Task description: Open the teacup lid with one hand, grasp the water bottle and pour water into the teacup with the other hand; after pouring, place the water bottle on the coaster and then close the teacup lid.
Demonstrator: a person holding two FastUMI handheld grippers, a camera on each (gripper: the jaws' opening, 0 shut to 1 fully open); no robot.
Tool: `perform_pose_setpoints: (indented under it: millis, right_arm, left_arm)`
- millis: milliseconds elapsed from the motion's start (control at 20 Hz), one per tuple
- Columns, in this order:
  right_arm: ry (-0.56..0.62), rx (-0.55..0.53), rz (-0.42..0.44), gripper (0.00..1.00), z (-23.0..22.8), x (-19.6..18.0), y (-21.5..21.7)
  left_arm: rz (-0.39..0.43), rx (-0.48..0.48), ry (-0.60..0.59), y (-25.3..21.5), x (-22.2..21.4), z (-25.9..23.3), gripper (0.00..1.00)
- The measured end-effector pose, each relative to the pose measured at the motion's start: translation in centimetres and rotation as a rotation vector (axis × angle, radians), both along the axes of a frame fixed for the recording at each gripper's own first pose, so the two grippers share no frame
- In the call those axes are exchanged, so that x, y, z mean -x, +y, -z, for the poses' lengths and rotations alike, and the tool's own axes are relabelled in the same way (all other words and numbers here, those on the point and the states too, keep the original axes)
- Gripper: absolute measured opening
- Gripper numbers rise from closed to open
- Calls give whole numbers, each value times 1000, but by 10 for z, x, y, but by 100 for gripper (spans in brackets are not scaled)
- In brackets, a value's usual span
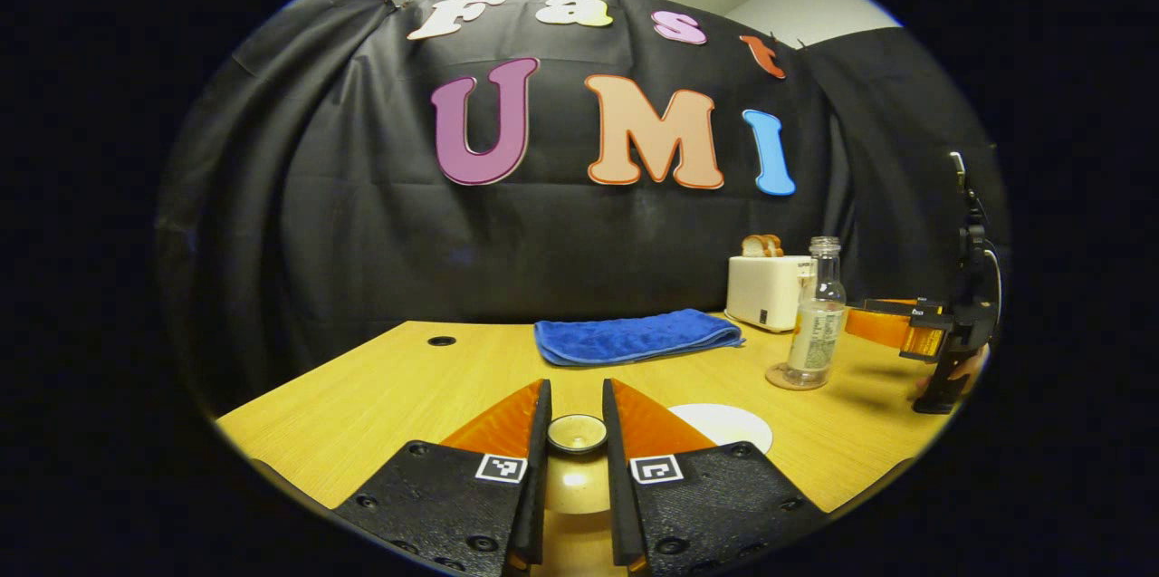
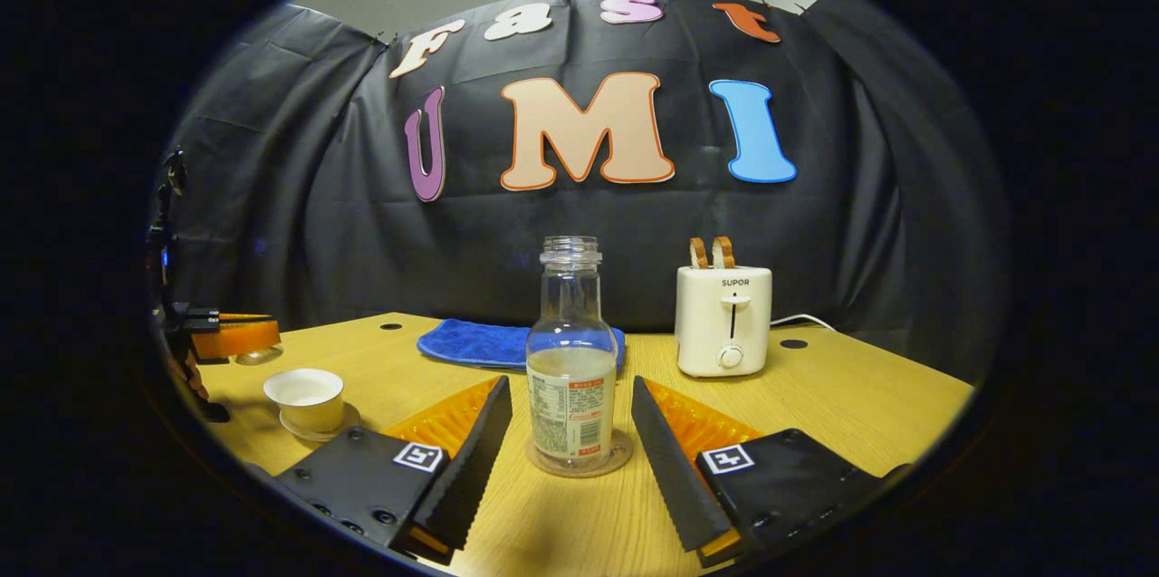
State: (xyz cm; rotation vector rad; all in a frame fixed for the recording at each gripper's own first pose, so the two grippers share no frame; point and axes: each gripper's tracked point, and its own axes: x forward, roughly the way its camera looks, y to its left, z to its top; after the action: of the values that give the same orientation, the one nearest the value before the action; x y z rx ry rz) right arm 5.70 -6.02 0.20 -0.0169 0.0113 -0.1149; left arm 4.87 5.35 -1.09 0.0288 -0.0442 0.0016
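Desk (image 2: 842, 396) of pale wood grain fills the lower part of both views, with black cloth hung behind it as the booth's wall and a strip of light ceiling above. Small round holes sit near the desk's back edge.

In the right gripper view a blue towel (image 2: 471, 343) lies folded at about 11 o'clock from the bottle, and a white toaster (image 2: 724, 319) with two slices of bread (image 2: 711, 252) in its slots stands at about 1 o'clock from it.

The water bottle (image 2: 570, 360) stands upright on the round coaster (image 2: 579, 466), uncapped, its lower part holding a pale liquid. The right hand-held gripper (image 2: 570, 432) has its fingers spread wide on either side of the bottle, touching neither side.

The teacup (image 2: 305, 396) sits on its saucer (image 2: 317, 427) at about 9 o'clock from the bottle, uncovered, with pale liquid inside.

In the left gripper view the left hand-held gripper (image 1: 576, 432) clamps the teacup lid (image 1: 576, 434) between its fingers, lifted off the desk. A white round disc (image 1: 733, 423) lies on the desk just to the right of its fingers; I cannot tell what it is.
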Motion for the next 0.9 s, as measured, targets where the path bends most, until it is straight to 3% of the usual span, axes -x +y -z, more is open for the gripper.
perform_pose_setpoints:
  millis: [200, 250, 500, 650, 700, 900]
  right_arm:
    - [-2, -1, 9, 83, -1, 15, -1]
    - [-3, -1, 11, 87, -2, 17, -1]
    - [-3, -4, -4, 87, -2, 27, 3]
    - [-4, -4, -7, 87, -3, 28, 3]
    - [-2, -4, -9, 83, -2, 28, 3]
    - [-3, -4, -13, 87, -2, 28, 4]
  left_arm:
    - [107, -4, 2, -29, -11, 0, 27]
    - [127, -5, 3, -37, -14, 0, 27]
    - [222, -11, 9, -68, -24, 1, 27]
    - [233, -17, 33, -70, -28, 5, 27]
    - [239, -20, 49, -72, -29, 7, 27]
    - [256, -46, 113, -77, -32, 17, 27]
